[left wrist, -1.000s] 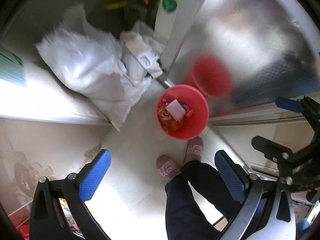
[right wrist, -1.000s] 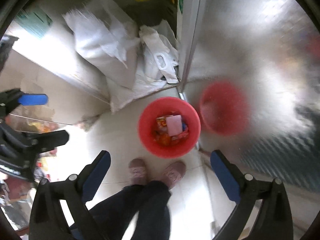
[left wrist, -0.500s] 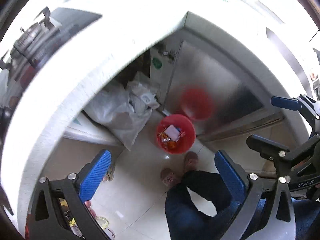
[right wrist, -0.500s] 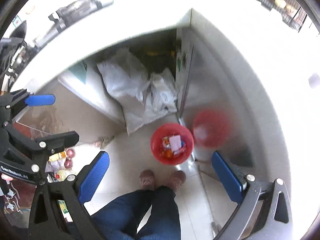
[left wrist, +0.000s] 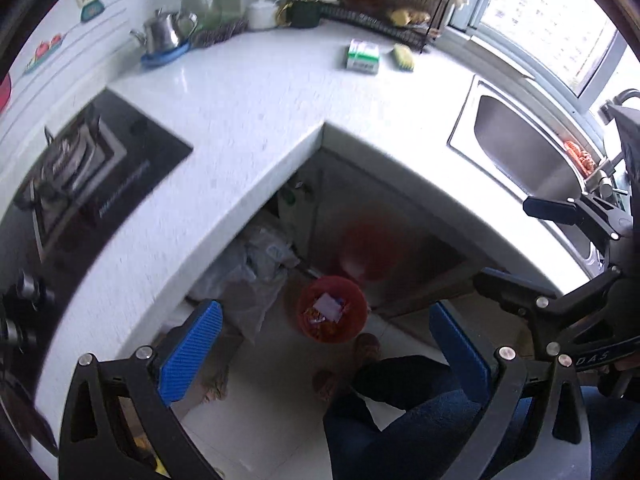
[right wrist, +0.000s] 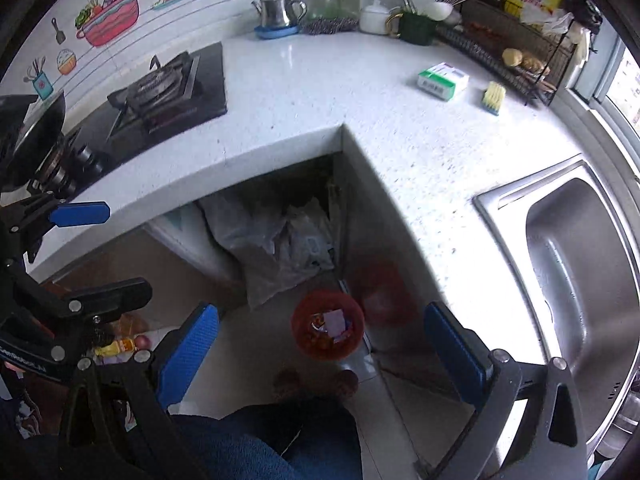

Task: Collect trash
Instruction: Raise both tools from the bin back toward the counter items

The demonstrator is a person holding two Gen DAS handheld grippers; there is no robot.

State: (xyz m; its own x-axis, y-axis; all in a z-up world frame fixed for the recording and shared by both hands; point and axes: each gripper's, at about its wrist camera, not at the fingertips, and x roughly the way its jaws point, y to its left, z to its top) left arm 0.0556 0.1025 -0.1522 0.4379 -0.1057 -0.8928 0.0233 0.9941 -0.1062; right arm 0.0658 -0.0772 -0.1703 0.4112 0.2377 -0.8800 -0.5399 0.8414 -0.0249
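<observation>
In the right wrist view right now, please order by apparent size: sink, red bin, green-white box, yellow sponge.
1. sink
2. red bin, though it is farther away on the floor
3. green-white box
4. yellow sponge

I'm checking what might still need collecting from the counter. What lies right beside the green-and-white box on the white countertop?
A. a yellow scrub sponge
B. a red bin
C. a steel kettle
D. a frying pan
A: in the right wrist view the yellow scrub sponge lies just to the side of the green-and-white box on the countertop, while the steel kettle stands far back by the wall.
</observation>
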